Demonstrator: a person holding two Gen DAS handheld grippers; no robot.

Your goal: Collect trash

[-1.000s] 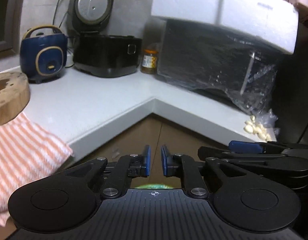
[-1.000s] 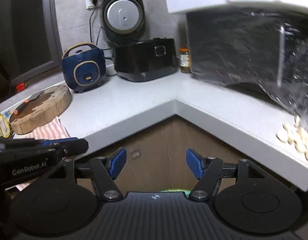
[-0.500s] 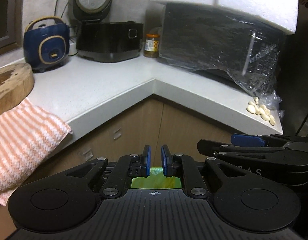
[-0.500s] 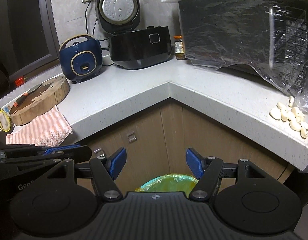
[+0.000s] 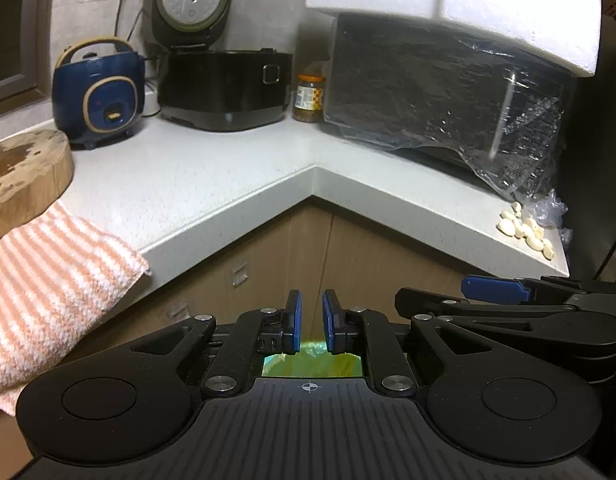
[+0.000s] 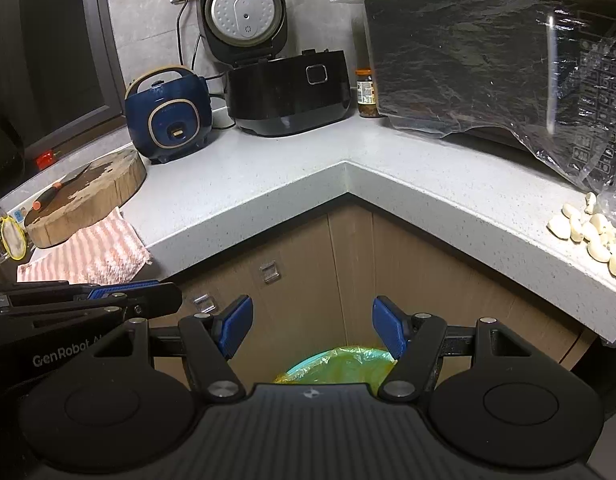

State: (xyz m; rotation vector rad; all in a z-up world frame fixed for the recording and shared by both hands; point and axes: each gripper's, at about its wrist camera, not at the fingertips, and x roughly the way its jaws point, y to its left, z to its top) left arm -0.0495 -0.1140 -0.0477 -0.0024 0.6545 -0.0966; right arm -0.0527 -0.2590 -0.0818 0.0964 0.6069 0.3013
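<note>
A trash bin with a yellow-green liner (image 6: 339,364) stands on the floor below the counter corner; a strip of the liner (image 5: 311,364) shows under my left gripper. My left gripper (image 5: 311,326) is nearly shut with a narrow gap and holds nothing. My right gripper (image 6: 311,326) is open and empty above the bin. Each gripper shows from the side in the other's view: the right gripper (image 5: 507,300), the left gripper (image 6: 88,300). Peeled garlic cloves (image 6: 587,236) lie on the white L-shaped counter (image 6: 288,184) at the right end.
On the counter stand a blue cooker (image 6: 168,120), an open black rice cooker (image 6: 284,92), a jar (image 6: 365,92), a plastic-wrapped microwave (image 6: 487,72), a wooden chopping block with a knife (image 6: 84,196) and a striped towel (image 5: 48,280). Cabinet doors (image 6: 308,272) are below.
Both grippers have pulled back and tilted down from the counter; the bin liner has come into view beneath them. The jaws have kept their widths.
</note>
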